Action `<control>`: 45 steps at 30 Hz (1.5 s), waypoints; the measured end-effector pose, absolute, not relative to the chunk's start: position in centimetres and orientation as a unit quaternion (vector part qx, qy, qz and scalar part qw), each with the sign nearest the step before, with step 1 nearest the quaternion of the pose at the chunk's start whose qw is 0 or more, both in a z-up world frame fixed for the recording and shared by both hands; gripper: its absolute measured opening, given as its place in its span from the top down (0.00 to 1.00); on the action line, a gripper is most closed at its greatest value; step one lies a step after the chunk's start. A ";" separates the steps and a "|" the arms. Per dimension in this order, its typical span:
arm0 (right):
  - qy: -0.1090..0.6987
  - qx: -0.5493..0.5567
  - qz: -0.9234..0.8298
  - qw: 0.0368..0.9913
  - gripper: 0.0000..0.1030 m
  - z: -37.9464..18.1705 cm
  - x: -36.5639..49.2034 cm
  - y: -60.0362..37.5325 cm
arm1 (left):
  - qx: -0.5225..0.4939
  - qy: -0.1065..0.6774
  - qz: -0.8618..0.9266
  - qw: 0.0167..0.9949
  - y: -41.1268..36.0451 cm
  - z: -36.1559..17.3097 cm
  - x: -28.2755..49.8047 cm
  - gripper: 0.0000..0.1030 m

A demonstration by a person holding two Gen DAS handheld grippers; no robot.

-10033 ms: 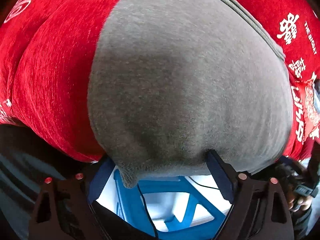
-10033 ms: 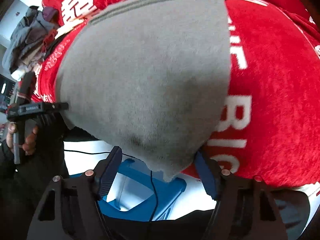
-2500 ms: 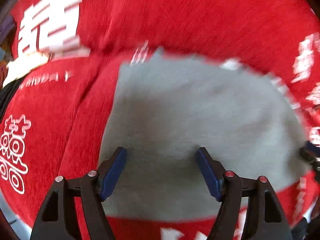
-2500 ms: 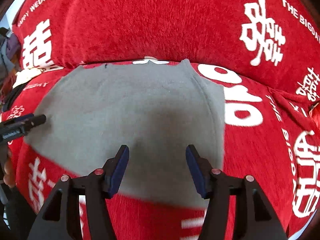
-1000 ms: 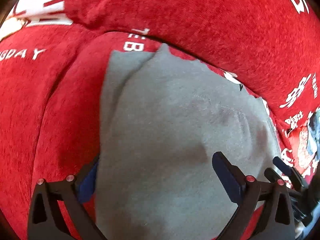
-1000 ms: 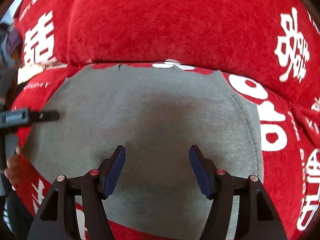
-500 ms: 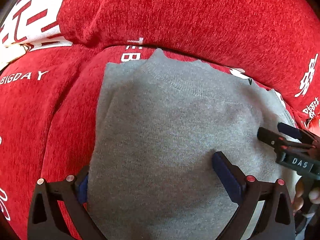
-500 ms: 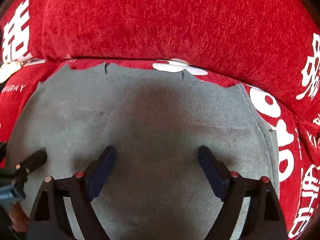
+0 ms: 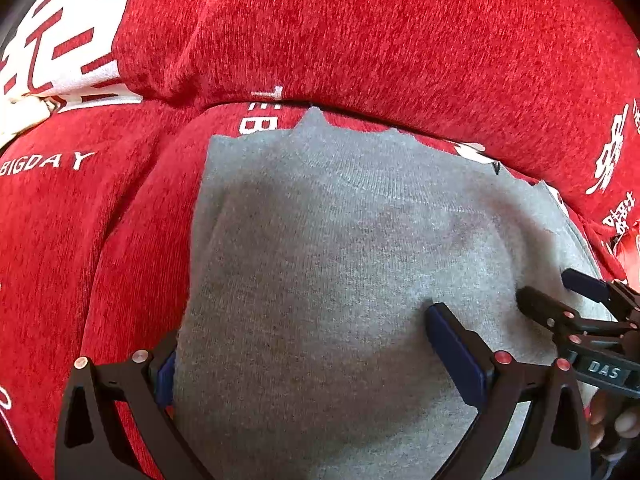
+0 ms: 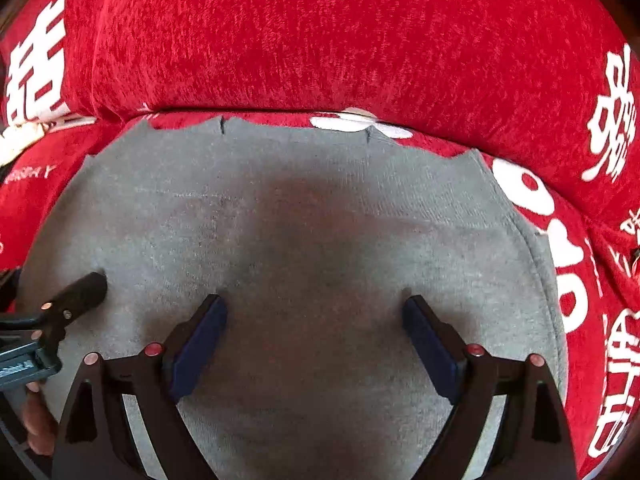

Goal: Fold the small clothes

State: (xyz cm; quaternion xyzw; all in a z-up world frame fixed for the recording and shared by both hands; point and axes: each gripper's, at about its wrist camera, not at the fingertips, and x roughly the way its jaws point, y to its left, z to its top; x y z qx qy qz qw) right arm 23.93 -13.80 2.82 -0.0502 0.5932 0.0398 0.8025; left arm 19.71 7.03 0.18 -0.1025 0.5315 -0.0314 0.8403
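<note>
A grey knitted garment (image 9: 340, 240) (image 10: 320, 208) lies flat on the red sofa seat, its far edge against the back cushion. My left gripper (image 9: 308, 360) stands open just above its left part; the cloth's left edge runs beside the left pad, and neither pad presses on it. My right gripper (image 10: 314, 340) hovers over the right part with its jaws opening wide, and only flat cloth shows below them. The right gripper (image 9: 580, 312) also appears at the right edge of the left wrist view. The left gripper (image 10: 60, 312) shows at the left of the right wrist view.
The red sofa seat (image 9: 60, 240) with white lettering surrounds the garment. A thick red back cushion (image 9: 360, 40) (image 10: 320, 40) rises right behind it. A person's fingers (image 10: 36, 424) hold the left gripper's handle.
The garment that both grippers held up ten seconds ago now lies flat on the seat. Over the last second the right jaws widened and that gripper sank closer to the cloth.
</note>
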 end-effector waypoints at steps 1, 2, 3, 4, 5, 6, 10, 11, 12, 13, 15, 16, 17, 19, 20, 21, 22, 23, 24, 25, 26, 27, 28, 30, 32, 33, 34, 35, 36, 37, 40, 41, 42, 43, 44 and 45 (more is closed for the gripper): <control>0.596 -0.050 0.041 0.800 0.11 2.9 23.8 -13.8 | -0.103 0.529 -0.031 0.842 7.0 0.2 19.7 0.00; 0.596 -0.053 0.043 0.800 0.11 3.0 23.6 -13.8 | -0.103 0.528 -0.030 0.843 7.0 0.2 19.7 0.00; 0.596 -0.056 0.044 0.800 0.11 3.0 23.2 -13.9 | -0.103 0.527 -0.029 0.843 7.0 0.2 19.7 0.00; 0.595 -0.056 0.043 0.800 0.11 3.2 22.7 -14.0 | -0.103 0.527 -0.030 0.843 7.0 0.2 19.7 0.00; 0.594 -0.051 0.040 0.802 0.11 3.4 21.9 -14.3 | -0.104 0.526 -0.031 0.843 7.0 0.2 19.6 0.00; 0.594 -0.047 0.037 0.802 0.11 3.6 21.2 -14.5 | -0.104 0.526 -0.033 0.843 7.1 0.2 19.6 0.00; 0.571 -0.045 0.038 0.819 0.10 4.8 16.4 -15.2 | -0.102 0.527 -0.041 0.843 7.1 0.2 19.5 0.00; 0.576 -0.058 0.039 0.815 0.10 4.8 15.2 -15.2 | -0.100 0.527 -0.043 0.843 7.1 0.2 19.4 0.00; 0.582 -0.070 0.039 0.809 0.10 4.5 14.3 -15.1 | -0.098 0.530 -0.046 0.841 7.1 0.3 19.4 0.00; 0.581 -0.073 0.044 0.809 0.10 4.4 13.2 -15.2 | -0.097 0.535 -0.052 0.838 7.2 0.4 19.4 0.00; 0.571 -0.052 0.048 0.818 0.10 4.7 11.7 -16.0 | -0.106 0.546 -0.061 0.829 7.7 0.6 19.0 0.00; 0.574 -0.045 0.053 0.816 0.10 4.8 11.3 -16.4 | -0.116 0.550 -0.066 0.824 8.2 0.8 18.7 0.00; 0.577 -0.040 0.056 0.814 0.10 5.1 11.2 -16.7 | -0.128 0.550 -0.070 0.822 8.7 0.9 18.3 0.00; 0.584 -0.024 0.052 0.810 0.10 5.6 11.2 -17.4 | -0.152 0.543 -0.076 0.822 9.8 0.9 17.4 0.00; 0.581 -0.014 0.047 0.812 0.10 5.7 11.3 -17.8 | -0.156 0.540 -0.078 0.823 9.9 0.9 17.1 0.00; 0.581 -0.006 0.042 0.813 0.10 5.6 11.4 -18.2 | -0.155 0.539 -0.078 0.824 9.9 0.9 17.0 0.00; 0.586 0.003 0.036 0.810 0.10 5.3 11.6 -18.6 | -0.150 0.541 -0.072 0.824 9.6 0.8 17.1 0.00; 0.591 0.009 0.032 0.806 0.10 4.7 11.8 -19.0 | -0.145 0.544 -0.062 0.824 9.3 0.8 17.2 0.00; 0.588 0.011 0.031 0.808 0.10 4.5 11.8 -19.1 | -0.137 0.546 -0.053 0.825 8.8 0.8 17.5 0.00; 0.582 0.005 0.032 0.812 0.10 4.5 11.7 -19.0 | -0.128 0.546 -0.045 0.827 8.2 0.7 17.8 0.01; 0.582 -0.001 0.033 0.813 0.10 4.5 11.7 -18.8 | -0.123 0.545 -0.040 0.829 7.7 0.8 18.1 0.04; 0.581 -0.004 0.034 0.813 0.10 4.5 11.7 -18.7 | -0.115 0.541 -0.037 0.832 7.2 1.0 18.3 0.20; 0.578 -0.002 0.036 0.815 0.10 4.6 11.7 -18.7 | -0.106 0.536 -0.042 0.836 6.5 1.5 18.4 0.28; 0.575 0.007 0.041 0.817 0.10 4.8 11.7 -19.0 | -0.114 0.543 -0.062 0.829 6.0 2.0 18.7 0.65; 0.572 0.019 0.041 0.819 0.10 4.9 11.7 -19.5 | -0.109 0.549 -0.063 0.826 5.5 2.5 18.8 0.68; 0.571 0.023 0.040 0.819 0.10 4.9 11.8 -19.8 | -0.102 0.553 -0.058 0.825 5.2 2.7 18.9 0.69; 0.570 0.028 0.039 0.820 0.10 4.9 11.8 -20.2 | -0.102 0.555 -0.056 0.824 5.1 2.8 19.0 0.69; 0.569 0.032 0.037 0.821 0.10 4.9 11.7 -20.6 | -0.106 0.559 -0.054 0.820 5.2 3.0 19.1 0.70; 0.569 0.037 0.036 0.821 0.10 4.8 11.6 -20.9 | -0.114 0.563 -0.051 0.817 5.3 3.2 19.2 0.70; 0.567 0.044 0.036 0.822 0.10 4.9 11.5 -21.3 | -0.126 0.568 -0.047 0.812 5.5 3.4 19.3 0.70; 0.563 0.056 0.036 0.824 0.10 5.1 11.1 -22.1 | -0.132 0.570 -0.035 0.810 5.2 4.9 19.5 0.71; 0.561 0.060 0.036 0.825 0.10 5.2 11.0 -22.4 | -0.125 0.569 -0.031 0.812 4.7 5.6 19.6 0.71; 0.558 0.064 0.035 0.827 0.10 5.4 10.8 -22.8 | -0.117 0.569 -0.026 0.813 4.2 6.3 19.7 0.71; 0.556 0.069 0.034 0.828 0.10 5.5 10.6 -23.2 | -0.109 0.569 -0.022 0.815 3.4 7.3 19.8 0.71; 0.553 0.076 0.033 0.829 0.10 5.6 10.4 -23.7 | -0.102 0.567 -0.018 0.817 2.5 8.3 20.0 0.71; 0.550 0.082 0.032 0.830 0.10 5.7 10.2 -24.2 | -0.095 0.566 -0.014 0.819 1.7 9.2 20.2 0.71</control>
